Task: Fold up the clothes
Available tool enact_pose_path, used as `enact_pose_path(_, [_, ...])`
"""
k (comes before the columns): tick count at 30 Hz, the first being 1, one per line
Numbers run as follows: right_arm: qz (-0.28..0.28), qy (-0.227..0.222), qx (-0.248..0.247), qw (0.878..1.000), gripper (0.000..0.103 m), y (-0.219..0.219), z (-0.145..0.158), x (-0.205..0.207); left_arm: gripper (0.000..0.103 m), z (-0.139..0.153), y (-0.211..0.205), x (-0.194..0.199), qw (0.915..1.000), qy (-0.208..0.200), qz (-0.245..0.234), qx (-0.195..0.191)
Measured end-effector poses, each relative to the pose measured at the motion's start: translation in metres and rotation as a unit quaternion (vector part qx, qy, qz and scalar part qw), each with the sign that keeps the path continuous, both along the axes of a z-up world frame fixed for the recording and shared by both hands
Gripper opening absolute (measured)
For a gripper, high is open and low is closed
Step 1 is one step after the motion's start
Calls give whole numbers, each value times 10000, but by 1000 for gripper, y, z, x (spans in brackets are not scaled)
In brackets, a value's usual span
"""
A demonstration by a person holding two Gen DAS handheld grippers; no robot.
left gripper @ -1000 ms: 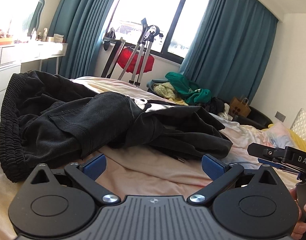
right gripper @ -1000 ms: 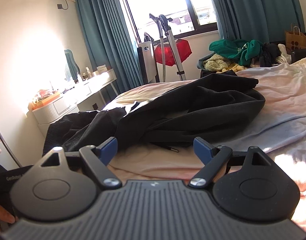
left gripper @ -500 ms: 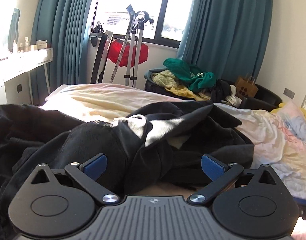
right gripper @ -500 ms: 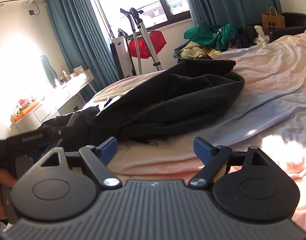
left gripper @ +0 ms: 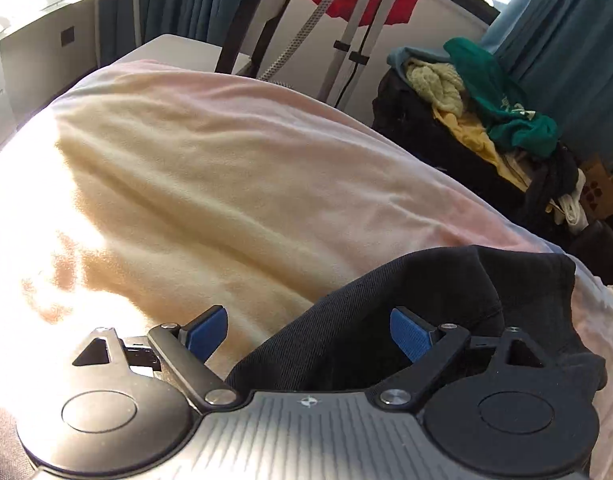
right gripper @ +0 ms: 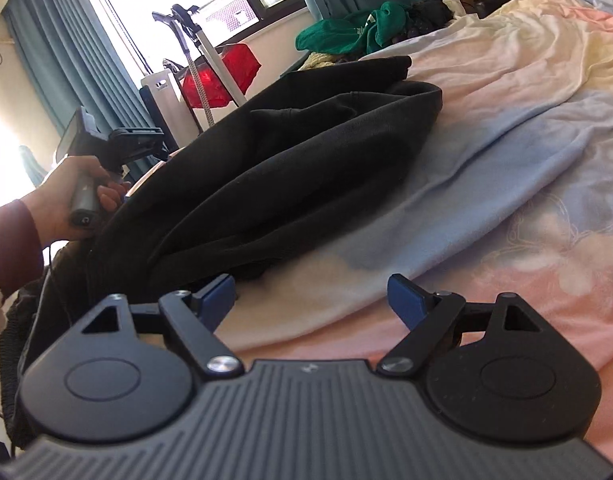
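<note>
pastel bed sheet [right gripper: 506,168] covers the bed, and the black garment [right gripper: 290,168] lies bunched on it. left gripper [left gripper: 308,330] has its jaws wide apart, with a fold of the garment between them but not pinched. right gripper [right gripper: 310,294] is also spread wide, holding nothing, just beside the garment's near edge.

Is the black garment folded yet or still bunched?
Still bunched: the black garment lies heaped in loose, uneven folds on the bed sheet.
</note>
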State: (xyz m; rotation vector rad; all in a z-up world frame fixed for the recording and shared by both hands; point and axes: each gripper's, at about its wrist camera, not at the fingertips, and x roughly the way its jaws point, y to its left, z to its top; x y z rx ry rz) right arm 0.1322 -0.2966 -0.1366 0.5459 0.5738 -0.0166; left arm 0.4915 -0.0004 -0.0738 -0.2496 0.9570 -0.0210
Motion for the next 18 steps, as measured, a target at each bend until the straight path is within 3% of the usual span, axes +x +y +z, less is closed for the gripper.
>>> enact_pose_path(1, [-76, 18, 39, 10000, 85, -3, -2, 2, 90, -3, -9, 0, 9995, -52, -191, 237])
enact_pose_path(3, [-209, 35, 122, 9997, 85, -9, -7, 5, 80, -13, -22, -1, 9982, 133, -533, 258])
enact_pose_path(5, [-290, 58, 261, 9992, 85, -13, -10, 6, 45, -21, -33, -5, 9963, 313, -755, 255])
enact_pose_path(6, [-304, 63, 344, 9989, 86, -15, -11, 7, 32, -19, -38, -13, 9962, 177, -698, 494])
enact_pose_path(7, [-288, 34, 360, 9989, 86, -16, -11, 6, 5, -15, -43, -20, 9955, 61, -666, 673])
enact_pose_path(10, [-248, -87, 224, 9994, 85, -15, -6, 0, 5, 15, -55, -50, 9906, -532, -799, 978])
enact_pose_path(12, [-281, -182, 125, 9994, 85, -17, 0, -3, 5, 50, -68, -82, 9795, -1171, -1096, 1221])
enact_pose_path(14, [-402, -342, 50, 9986, 85, -20, 9, -8, 4, 89, -89, -121, 9619, -1749, -1525, 1443])
enact_pose_path(18, [-703, -669, -31, 9953, 85, -32, 26, -19, 4, 153, -129, -224, 9160, -2665, -2495, 1665])
